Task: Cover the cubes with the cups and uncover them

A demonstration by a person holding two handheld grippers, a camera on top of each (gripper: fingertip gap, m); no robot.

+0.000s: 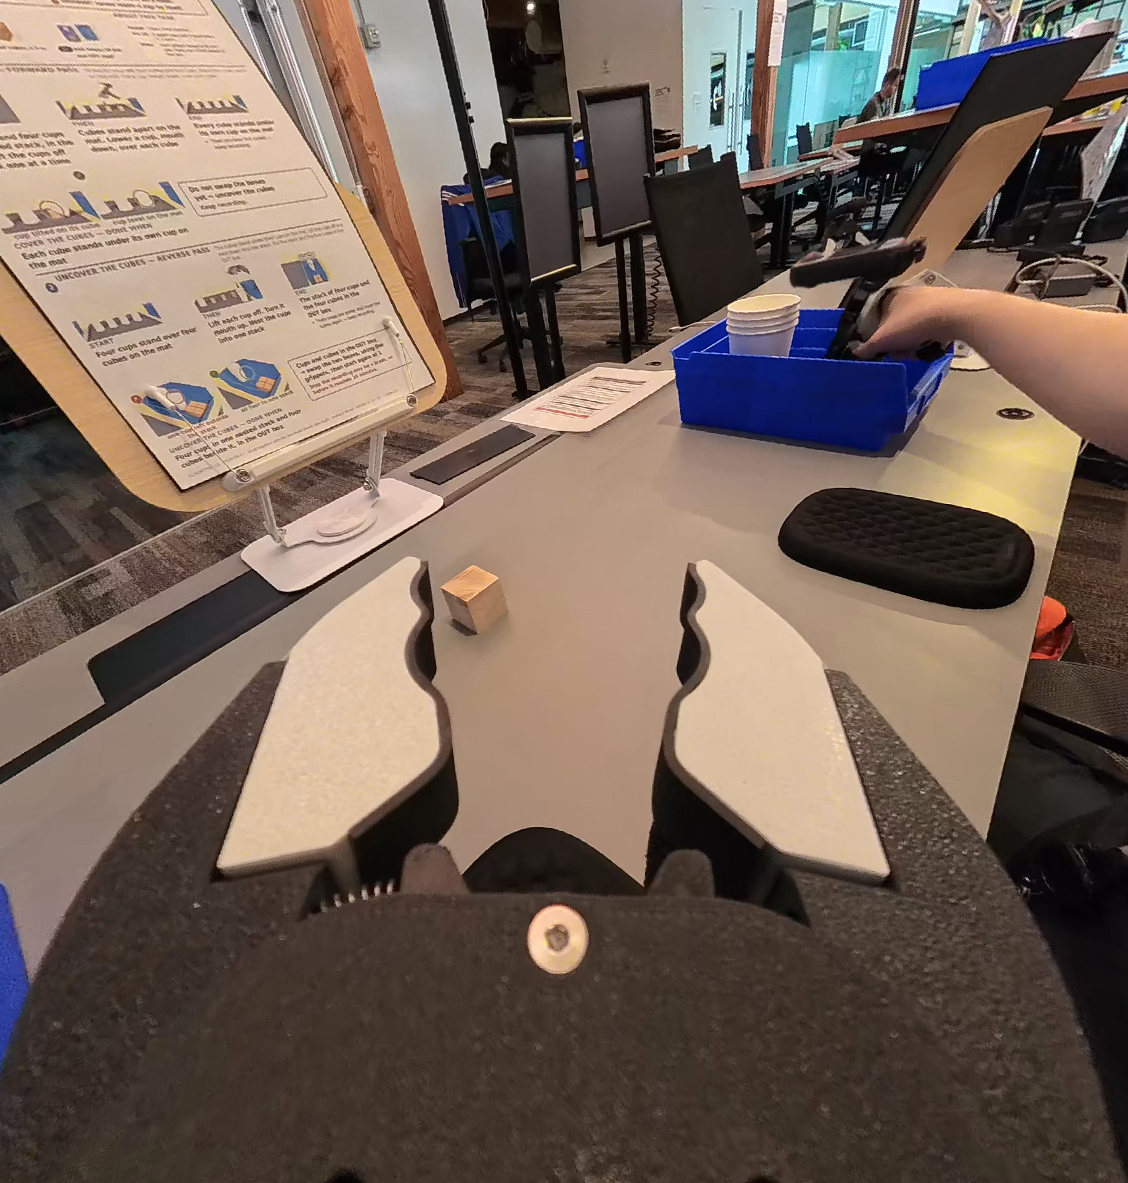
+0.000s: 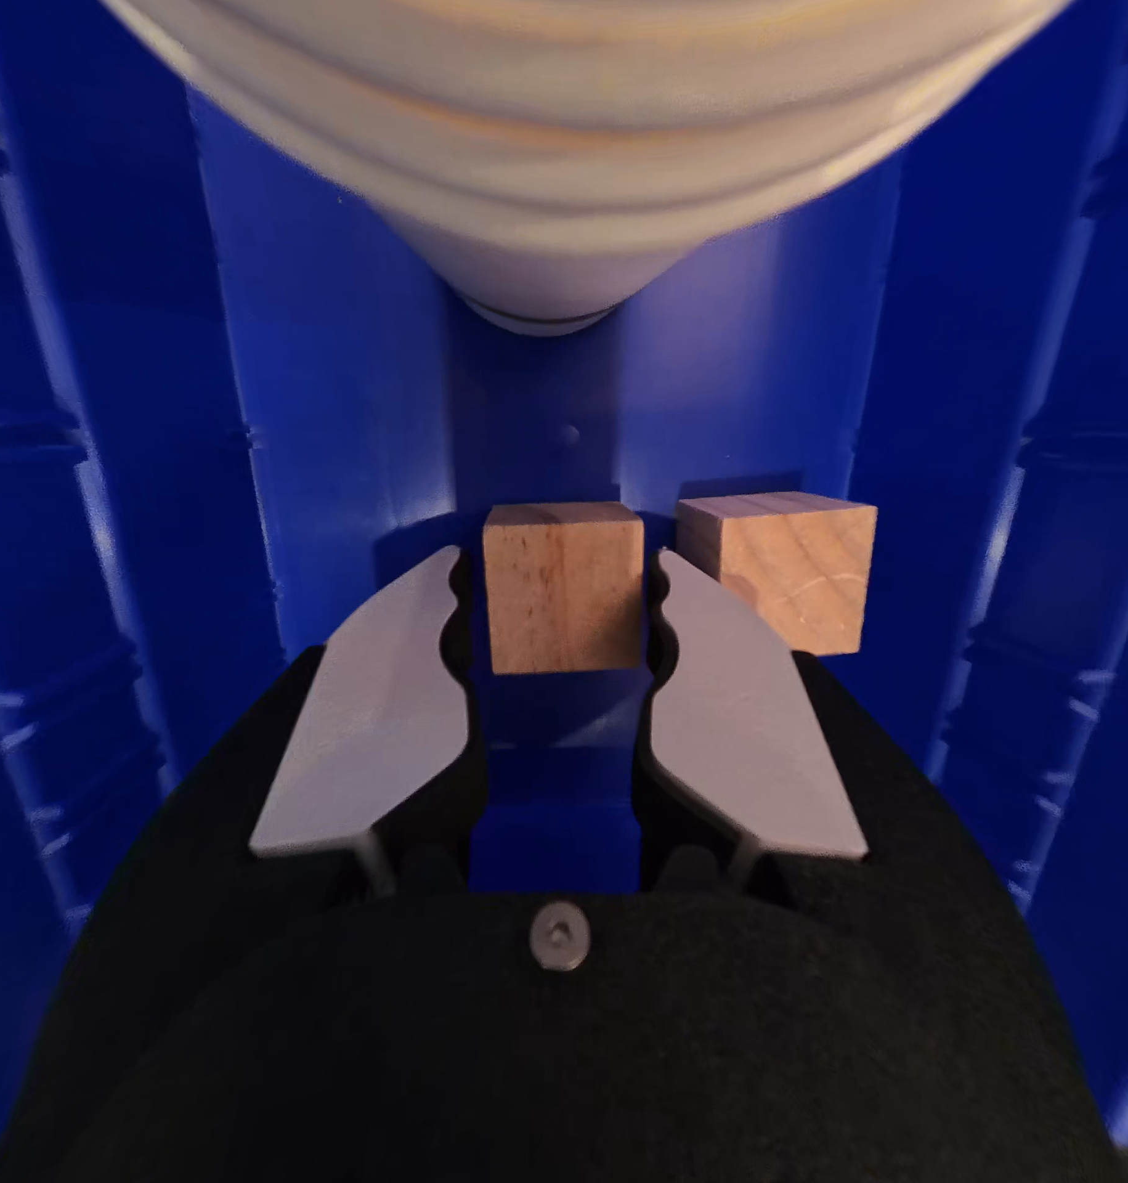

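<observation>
In the right wrist view my right gripper (image 2: 558, 563) reaches down into the blue bin (image 2: 132, 576). It is closed on a wooden cube (image 2: 564, 602), with a pad on each side. A second wooden cube (image 2: 798, 576) lies just right of it. The stack of white paper cups (image 2: 548, 160) stands close behind. In the left wrist view my left gripper (image 1: 558, 576) is open and empty, low over the grey table (image 1: 580, 499). A third wooden cube (image 1: 475, 598) sits by its left fingertip. The bin (image 1: 798, 397), the cups (image 1: 763, 323) and the right gripper (image 1: 868, 313) are at the far right.
An instruction board on a white stand (image 1: 183, 256) stands at the left edge of the table. A black padded rest (image 1: 907, 547) lies to the right. A printed sheet (image 1: 587, 397) lies left of the bin. A person's forearm (image 1: 1028, 346) reaches to the bin. Office chairs and desks stand beyond the table.
</observation>
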